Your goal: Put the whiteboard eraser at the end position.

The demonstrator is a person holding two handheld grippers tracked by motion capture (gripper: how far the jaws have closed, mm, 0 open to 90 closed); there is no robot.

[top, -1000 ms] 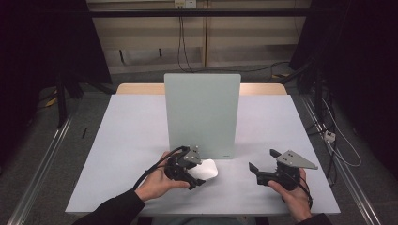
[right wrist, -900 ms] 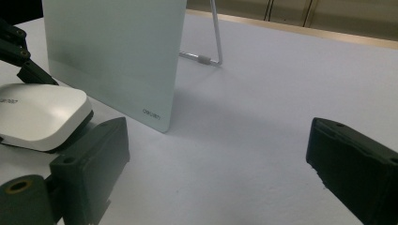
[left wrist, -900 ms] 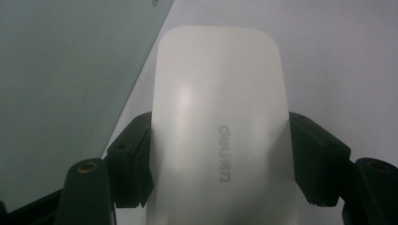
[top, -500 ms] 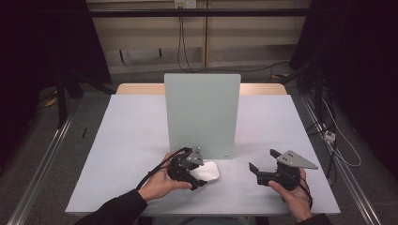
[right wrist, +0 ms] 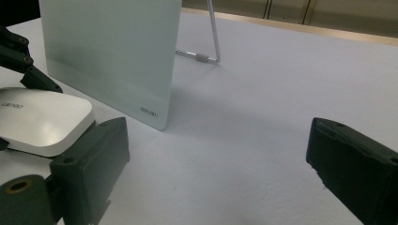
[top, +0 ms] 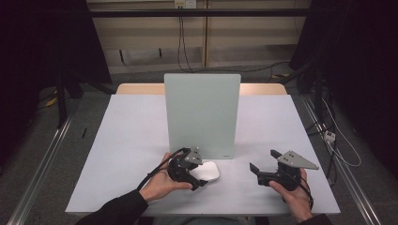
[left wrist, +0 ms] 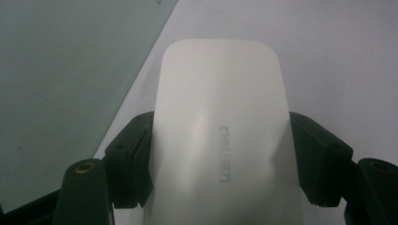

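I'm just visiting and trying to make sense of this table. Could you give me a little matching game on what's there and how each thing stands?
Things:
1. white pad
2. pale green board
3. left tool
4. right tool

States:
A. open, holding nothing
B. standing upright, propped on a wire stand
C. lying flat on the table
D. closed on the white pad's sides

Pairs: 1-C, 2-B, 3-D, 4-A

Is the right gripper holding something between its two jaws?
No: in the right gripper view the right gripper has its jaws wide apart, with bare table between them.
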